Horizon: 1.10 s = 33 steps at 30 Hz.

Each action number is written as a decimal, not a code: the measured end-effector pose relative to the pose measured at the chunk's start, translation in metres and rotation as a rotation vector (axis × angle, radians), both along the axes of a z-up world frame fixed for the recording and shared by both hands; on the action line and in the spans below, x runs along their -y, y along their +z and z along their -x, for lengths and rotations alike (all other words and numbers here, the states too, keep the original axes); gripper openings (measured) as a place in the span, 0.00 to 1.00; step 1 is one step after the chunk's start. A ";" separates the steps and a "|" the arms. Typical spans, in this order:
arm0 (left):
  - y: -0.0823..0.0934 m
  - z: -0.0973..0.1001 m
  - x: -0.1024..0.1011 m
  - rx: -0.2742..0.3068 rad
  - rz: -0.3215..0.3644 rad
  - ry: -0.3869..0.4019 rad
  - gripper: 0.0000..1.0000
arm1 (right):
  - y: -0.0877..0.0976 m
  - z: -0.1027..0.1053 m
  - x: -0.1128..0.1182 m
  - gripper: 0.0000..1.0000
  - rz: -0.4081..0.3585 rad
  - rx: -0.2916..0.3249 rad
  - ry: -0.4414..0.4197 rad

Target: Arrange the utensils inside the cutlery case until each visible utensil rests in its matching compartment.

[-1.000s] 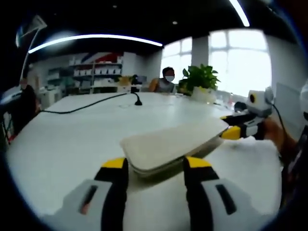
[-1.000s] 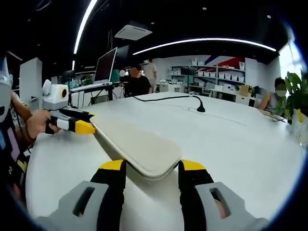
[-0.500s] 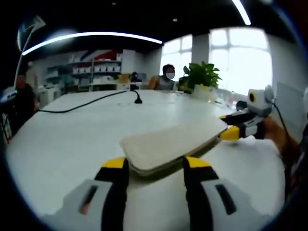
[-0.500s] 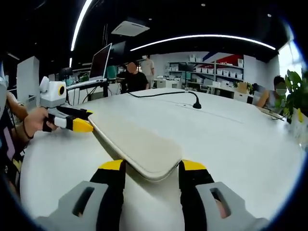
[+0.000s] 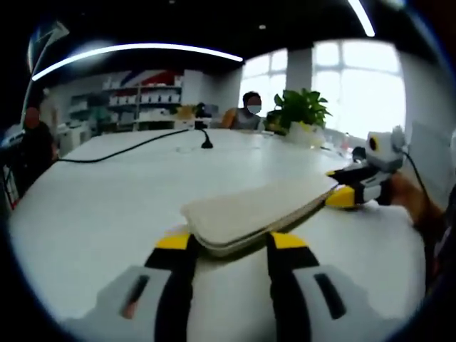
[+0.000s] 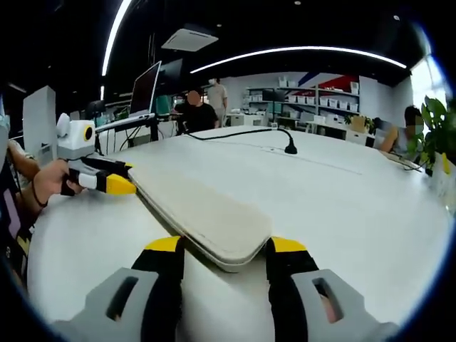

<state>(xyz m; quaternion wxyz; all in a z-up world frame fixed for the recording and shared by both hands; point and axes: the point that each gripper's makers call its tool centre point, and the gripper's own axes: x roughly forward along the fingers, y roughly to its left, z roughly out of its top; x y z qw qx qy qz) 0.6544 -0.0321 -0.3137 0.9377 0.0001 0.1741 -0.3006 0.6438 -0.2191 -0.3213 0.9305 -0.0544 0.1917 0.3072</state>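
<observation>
A flat, closed cream cutlery case (image 5: pixel 256 212) lies long across the white table (image 5: pixel 100 206), just above or on its surface. My left gripper (image 5: pixel 229 242) is shut on the near end, with the case's rounded corner between its yellow tips. At the far end, my right gripper (image 5: pixel 348 197) clamps the other edge, held by a person's hand. In the right gripper view the same case (image 6: pixel 199 214) runs from my right gripper (image 6: pixel 224 246) back to the left gripper (image 6: pixel 114 187). No utensils show; the inside of the case is hidden.
A black cable with a small microphone stand (image 5: pixel 205 146) crosses the far side of the table. A potted plant (image 5: pixel 299 114) stands at the far edge, a laptop (image 6: pixel 146 89) on a desk behind. People sit around the table (image 6: pixel 356 214).
The case has sunk a little toward the tabletop and its shadow has thinned. Both grippers keep their hold at the two ends.
</observation>
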 end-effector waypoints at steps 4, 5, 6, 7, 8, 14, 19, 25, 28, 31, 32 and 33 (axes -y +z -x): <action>0.001 0.000 0.000 -0.011 0.020 -0.001 0.42 | 0.001 0.001 -0.001 0.50 -0.027 -0.004 0.002; 0.001 0.000 0.000 -0.012 0.022 -0.001 0.42 | 0.001 0.002 -0.001 0.50 -0.027 -0.004 0.003; 0.001 0.000 0.000 -0.011 0.023 -0.001 0.42 | 0.001 0.002 -0.001 0.50 -0.026 -0.005 0.004; 0.001 -0.001 0.000 -0.011 0.023 -0.001 0.42 | 0.001 0.002 -0.001 0.50 -0.026 -0.005 0.005; 0.001 -0.001 0.000 -0.011 0.025 -0.001 0.41 | 0.001 0.003 -0.001 0.50 -0.027 -0.005 0.005; 0.000 -0.002 -0.001 -0.008 0.015 0.002 0.41 | 0.001 0.004 0.000 0.49 -0.042 -0.009 0.001; 0.000 -0.002 -0.001 -0.013 0.017 0.005 0.40 | 0.003 0.003 0.000 0.47 -0.052 -0.002 -0.006; 0.000 -0.001 0.000 -0.010 0.015 0.008 0.41 | 0.002 0.001 -0.001 0.48 -0.044 -0.002 -0.002; -0.001 -0.001 -0.001 -0.008 0.007 0.009 0.41 | 0.002 0.000 -0.001 0.48 -0.047 -0.002 -0.002; -0.001 -0.001 -0.001 -0.010 0.012 0.012 0.40 | 0.003 0.001 0.001 0.49 -0.078 -0.013 -0.022; -0.001 -0.001 -0.001 -0.012 0.013 0.012 0.40 | 0.003 0.003 0.002 0.49 -0.079 -0.017 -0.021; -0.001 0.000 -0.002 -0.015 0.010 0.012 0.40 | 0.003 0.006 0.004 0.50 -0.083 -0.022 -0.029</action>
